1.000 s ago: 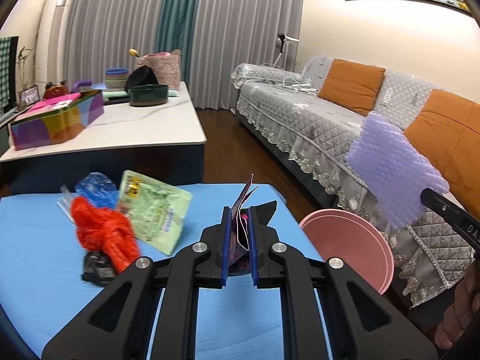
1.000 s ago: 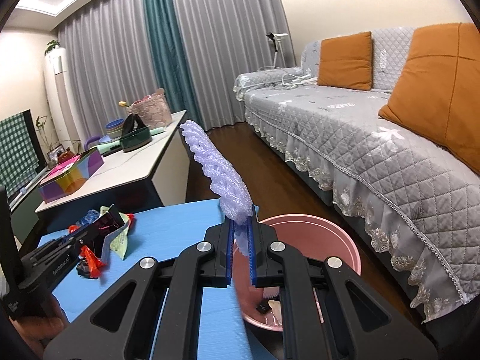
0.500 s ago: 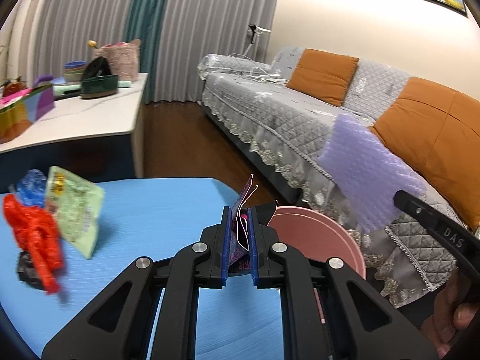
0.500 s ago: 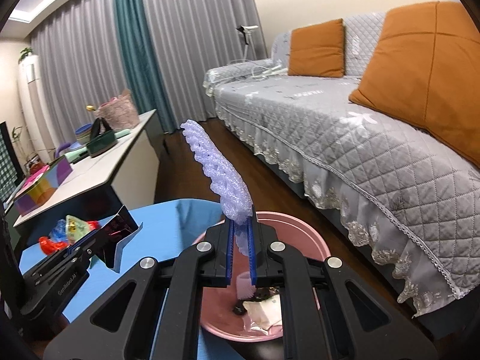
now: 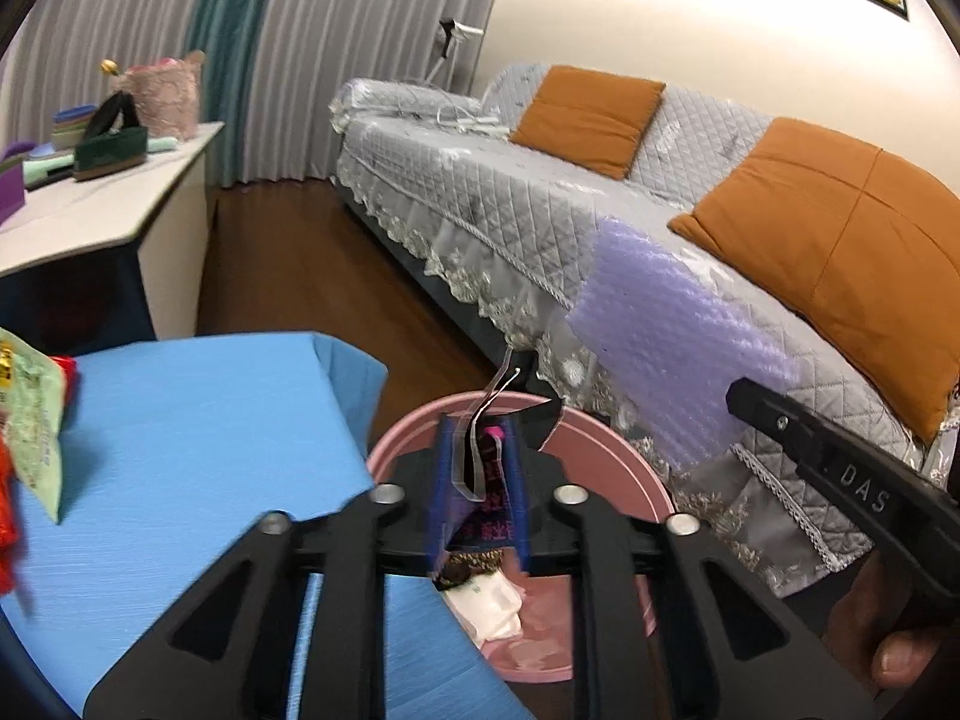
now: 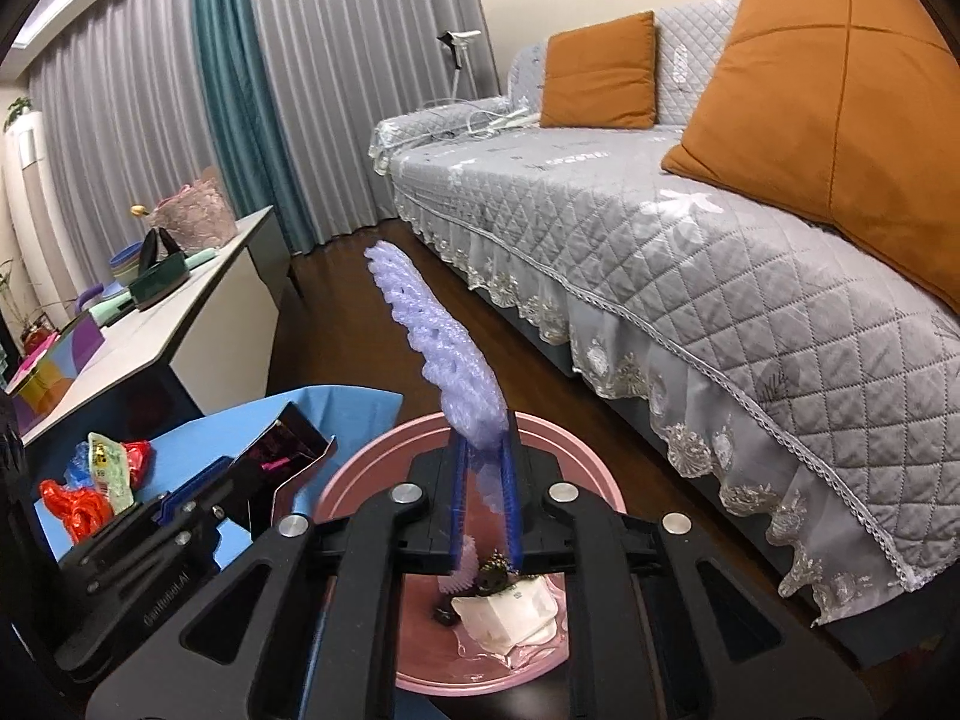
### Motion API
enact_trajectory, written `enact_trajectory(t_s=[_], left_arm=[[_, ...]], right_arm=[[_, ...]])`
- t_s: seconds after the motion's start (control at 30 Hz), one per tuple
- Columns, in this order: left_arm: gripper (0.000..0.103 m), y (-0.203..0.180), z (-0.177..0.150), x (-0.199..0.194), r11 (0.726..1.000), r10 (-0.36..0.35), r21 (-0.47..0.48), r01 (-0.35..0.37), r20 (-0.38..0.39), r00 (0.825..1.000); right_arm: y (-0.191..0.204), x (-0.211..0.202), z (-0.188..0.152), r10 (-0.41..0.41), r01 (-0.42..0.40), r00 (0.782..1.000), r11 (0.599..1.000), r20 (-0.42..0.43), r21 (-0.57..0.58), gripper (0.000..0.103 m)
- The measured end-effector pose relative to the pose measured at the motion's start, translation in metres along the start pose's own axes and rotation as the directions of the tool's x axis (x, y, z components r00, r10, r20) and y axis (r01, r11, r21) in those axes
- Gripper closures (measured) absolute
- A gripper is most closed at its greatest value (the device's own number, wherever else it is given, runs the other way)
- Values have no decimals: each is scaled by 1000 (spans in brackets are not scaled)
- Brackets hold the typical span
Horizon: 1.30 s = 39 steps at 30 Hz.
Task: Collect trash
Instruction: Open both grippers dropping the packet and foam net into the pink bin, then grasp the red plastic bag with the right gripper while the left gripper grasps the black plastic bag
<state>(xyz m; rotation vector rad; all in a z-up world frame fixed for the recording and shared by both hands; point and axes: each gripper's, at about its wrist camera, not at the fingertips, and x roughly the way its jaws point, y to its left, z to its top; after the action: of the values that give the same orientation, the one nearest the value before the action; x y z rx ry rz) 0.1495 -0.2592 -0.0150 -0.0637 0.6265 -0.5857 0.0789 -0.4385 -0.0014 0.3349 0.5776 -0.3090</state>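
Left gripper (image 5: 477, 483): jaws pinching a dark wrapper (image 5: 489, 492) with pink print; its loose foil flap stands up above the blue pads. The gripper hangs over the near rim of the pink basin (image 5: 606, 450), which sits on the floor just beside the corner of the blue worktop (image 5: 198, 444). Judgement: held there so the wrapper falls inside when let go.

Right gripper (image 6: 483, 501): jaws pinching the lower end of a purple foam sheet (image 6: 432, 336). The sheet sticks up and forward, stiff enough to hold its shape. The gripper is over the middle of the basin (image 6: 576, 450). Judgement: also lined up for a drop; because the sheet is long and held by one end, it may tip over the rim unless lowered first.

Basin contents seen from the right wrist: white crumpled packet (image 6: 510, 609), a small dark bit beside it, and a pale purple scrap.

Left on the worktop, well apart from the basin: red netting (image 6: 78, 507), a green packet (image 6: 108, 471) and blue plastic (image 6: 81, 456) behind it, bunched together at the far side.

Stage, as judged: two pieces about to be released, the cluster still to fetch. Risk: both grippers crowd the same opening.
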Motion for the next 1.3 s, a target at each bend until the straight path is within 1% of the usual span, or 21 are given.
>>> enact_trajectory(t_s=[0.07, 0.1, 0.17, 0.3, 0.33, 0.37, 0.4, 0.47, 0.57, 0.67, 0.77, 0.8, 0.83, 0.9, 1.07, 1.1, 1.17, 1.2, 1.23, 1.3], left_arm=[[75, 3, -1, 2, 1000, -6, -16, 6, -11, 1000], [74, 5, -1, 1, 1000, -5, -23, 5, -11, 1000], [74, 7, 0, -3, 1000, 0, -26, 0, -11, 1000], [74, 10, 3, -19, 1000, 16, -13, -16, 9, 1000], [73, 12, 4, -23, 1000, 22, -13, -22, 14, 1000], [70, 13, 5, -28, 999, 31, -13, -31, 21, 999], [67, 18, 6, -35, 999, 48, -18, -47, 34, 998], [66, 26, 8, -45, 997, 68, -26, -66, 49, 997], [66, 45, 9, -65, 993, 115, -45, -112, 69, 991], [66, 70, 8, -86, 983, 173, -78, -167, 86, 981], [66, 99, 3, -108, 965, 246, -121, -234, 96, 965], [66, 113, 0, -118, 954, 278, -141, -264, 96, 956], [66, 121, -1, -122, 948, 296, -152, -280, 95, 950], [66, 142, -8, -135, 928, 347, -176, -328, 88, 934], [66, 194, -25, -159, 872, 457, -221, -436, 53, 888], [66, 202, -28, -163, 863, 473, -228, -452, 47, 880], [66, 220, -36, -172, 841, 504, -247, -482, 32, 863], [66, 227, -39, -176, 833, 515, -252, -493, 27, 857], [66, 234, -42, -180, 824, 527, -256, -505, 21, 849], [66, 247, -47, -186, 808, 547, -269, -525, 11, 837]], right_arm=[[-4, 1, 0, -11, 11, 1000, 1000, -6, 19, 69], [-4, 1, 0, -14, 14, 1000, 1000, -6, 24, 66], [-5, 1, 1, -13, 13, 1000, 999, -9, 36, 64], [2, -5, 2, 1, -1, 1000, 999, -3, 43, 63], [5, -7, 2, 10, -10, 1000, 999, 2, 42, 63], [9, -9, 2, 18, -18, 1000, 999, 6, 39, 63], [15, -12, 2, 29, -29, 1000, 999, 12, 32, 63], [24, -15, 0, 48, -48, 999, 999, 17, 23, 63], [41, -18, -3, 87, -87, 996, 996, 15, 15, 63], [64, -21, -7, 136, -136, 991, 991, 10, 3, 63], [93, -23, -12, 193, -193, 981, 981, 1, -20, 63], [102, -23, -14, 212, -212, 977, 977, -3, -29, 64], [115, -23, -17, 238, -238, 971, 970, -10, -43, 64], [135, -21, -23, 279, -280, 960, 958, -23, -66, 65], [194, -16, -41, 386, -393, 920, 910, -72, -132, 69], [207, -14, -46, 411, -420, 907, 896, -88, -144, 71], [226, -12, -52, 440, -453, 891, 877, -108, -161, 71], [234, -10, -56, 454, -469, 883, 867, -120, -170, 71], [247, -8, -61, 474, -493, 870, 850, -139, -184, 71], [263, -5, -71, 496, -521, 853, 830, -163, -201, 71]])
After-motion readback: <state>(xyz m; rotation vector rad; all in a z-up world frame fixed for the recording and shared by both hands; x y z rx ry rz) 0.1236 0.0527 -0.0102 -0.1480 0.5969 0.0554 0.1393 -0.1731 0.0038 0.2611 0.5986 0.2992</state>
